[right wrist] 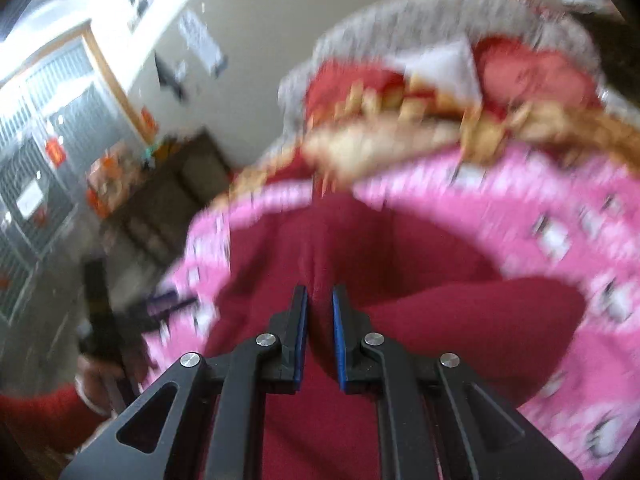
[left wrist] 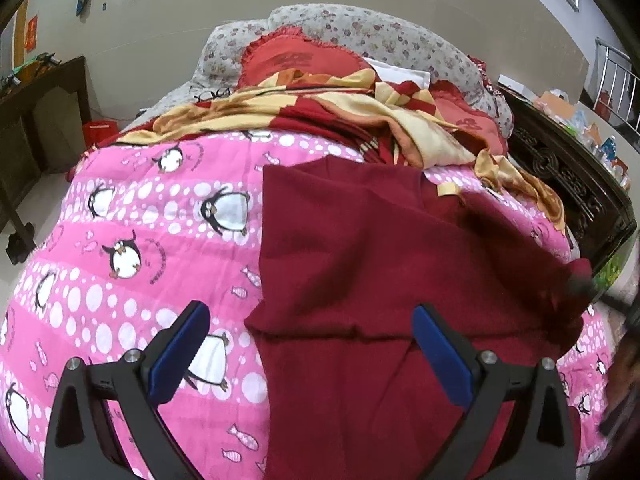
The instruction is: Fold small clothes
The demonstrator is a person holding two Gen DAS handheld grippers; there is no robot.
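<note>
From your left wrist camera, your left gripper (left wrist: pixel 310 350) hangs spread wide above the bed, its blue-padded fingers (left wrist: pixel 180 354) holding nothing; the left one sits over the pink penguin quilt (left wrist: pixel 132 240), the right over the dark red garment (left wrist: pixel 380 264). That garment lies partly folded across the quilt, below a rumpled red and yellow blanket (left wrist: pixel 344 108). From your right wrist camera, which is motion-blurred, your right gripper (right wrist: pixel 320 336) is nearly closed, pinching a raised ridge of the dark red garment (right wrist: pixel 460 320) between its pads.

Beige wall (left wrist: pixel 168 36), dark wooden desk (left wrist: pixel 36 96) left.
</note>
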